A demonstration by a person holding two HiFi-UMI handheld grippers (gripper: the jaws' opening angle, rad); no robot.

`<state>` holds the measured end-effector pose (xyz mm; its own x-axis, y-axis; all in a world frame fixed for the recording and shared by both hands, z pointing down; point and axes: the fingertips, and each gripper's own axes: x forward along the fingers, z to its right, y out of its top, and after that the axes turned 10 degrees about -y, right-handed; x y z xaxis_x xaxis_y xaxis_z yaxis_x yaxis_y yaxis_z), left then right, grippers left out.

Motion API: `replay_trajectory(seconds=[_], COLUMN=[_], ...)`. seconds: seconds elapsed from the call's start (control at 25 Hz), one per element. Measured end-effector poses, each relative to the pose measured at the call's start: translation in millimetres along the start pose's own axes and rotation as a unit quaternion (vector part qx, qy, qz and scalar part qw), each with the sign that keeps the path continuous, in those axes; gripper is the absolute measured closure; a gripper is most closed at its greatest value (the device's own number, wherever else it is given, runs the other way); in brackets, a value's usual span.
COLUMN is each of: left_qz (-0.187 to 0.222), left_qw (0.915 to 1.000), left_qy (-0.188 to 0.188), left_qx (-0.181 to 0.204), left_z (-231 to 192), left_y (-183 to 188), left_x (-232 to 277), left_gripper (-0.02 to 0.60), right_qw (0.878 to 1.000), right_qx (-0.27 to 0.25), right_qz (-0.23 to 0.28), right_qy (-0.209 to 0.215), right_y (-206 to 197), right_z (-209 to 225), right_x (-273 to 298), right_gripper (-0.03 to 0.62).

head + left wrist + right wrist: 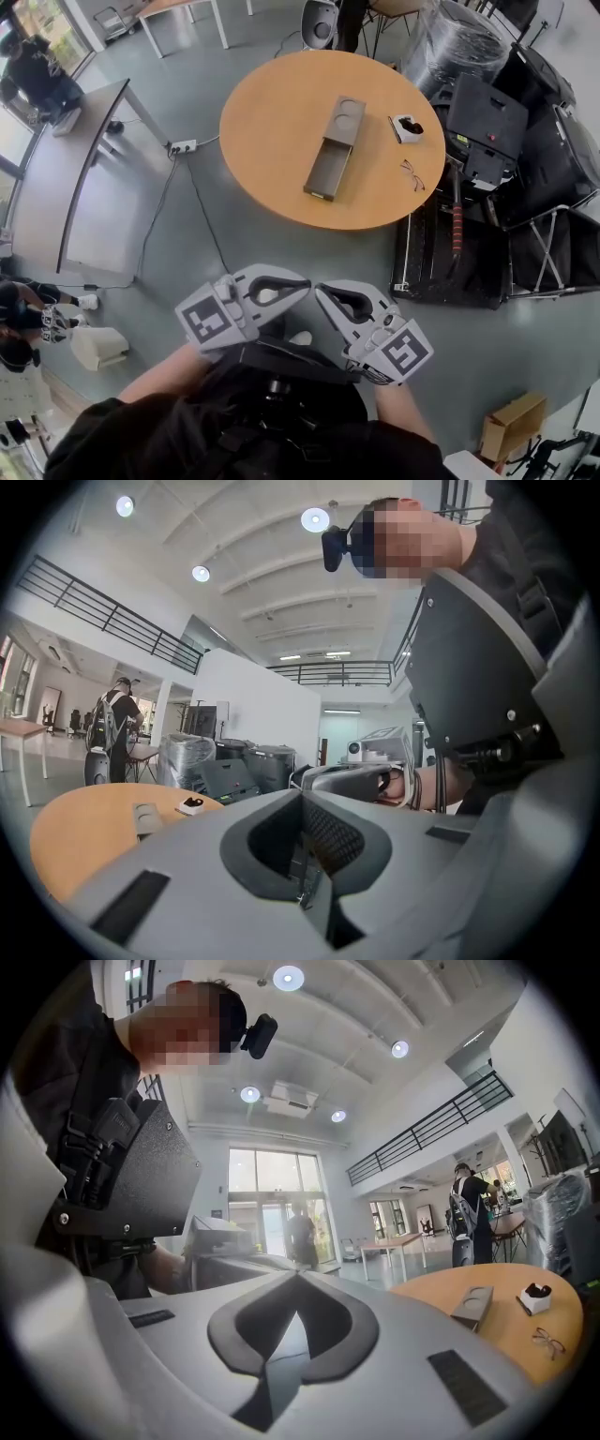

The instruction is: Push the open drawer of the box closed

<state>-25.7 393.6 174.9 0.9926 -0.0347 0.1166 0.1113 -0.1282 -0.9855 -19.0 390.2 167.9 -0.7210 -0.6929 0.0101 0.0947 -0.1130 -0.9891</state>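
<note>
Box (345, 120): on the round counter (272, 122), upper centre of the head view, well apart from both tools.
Drawer (325, 172): drawn out of the box toward the lower left of the frame, its front end facing the person.
Long axis: box and drawer run nearly up-down the frame, leaning slightly to the upper right; the closing push would probably go up the frame along this line.
Left hand-held gripper (302, 284): lower centre, jaws pressed together, nothing between them.
Right hand-held gripper (322, 292): just beside the left one, jaws likewise together and empty; judged marginally nearer the drawer front.
Writing: none legible; only square markers on the cubes.
</note>
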Motion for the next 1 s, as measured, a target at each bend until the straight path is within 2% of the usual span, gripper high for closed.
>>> replay_trajectory(seconds=[0.4,1.0], left_qz=[0.004,0.005], left_qw=[0.9994,0.9966], left_qy=[-0.036,-0.082], left_qx=[0.001,0.003], left_z=[-70.2,-177.3], left_y=[5.8,5.6], left_x=[-17.4,-74.2], left_gripper=[0.548,0.548], right_qw=[0.999,0.994], right_qx=[0.0,0.011], right_qz=[-0.016,-0.036], right_qy=[-0.038,-0.1], right_y=[3.1,-2.7], right_z=[36.3,75.6], right_x=[63.2,176.5], right_gripper=[0.585,0.585])
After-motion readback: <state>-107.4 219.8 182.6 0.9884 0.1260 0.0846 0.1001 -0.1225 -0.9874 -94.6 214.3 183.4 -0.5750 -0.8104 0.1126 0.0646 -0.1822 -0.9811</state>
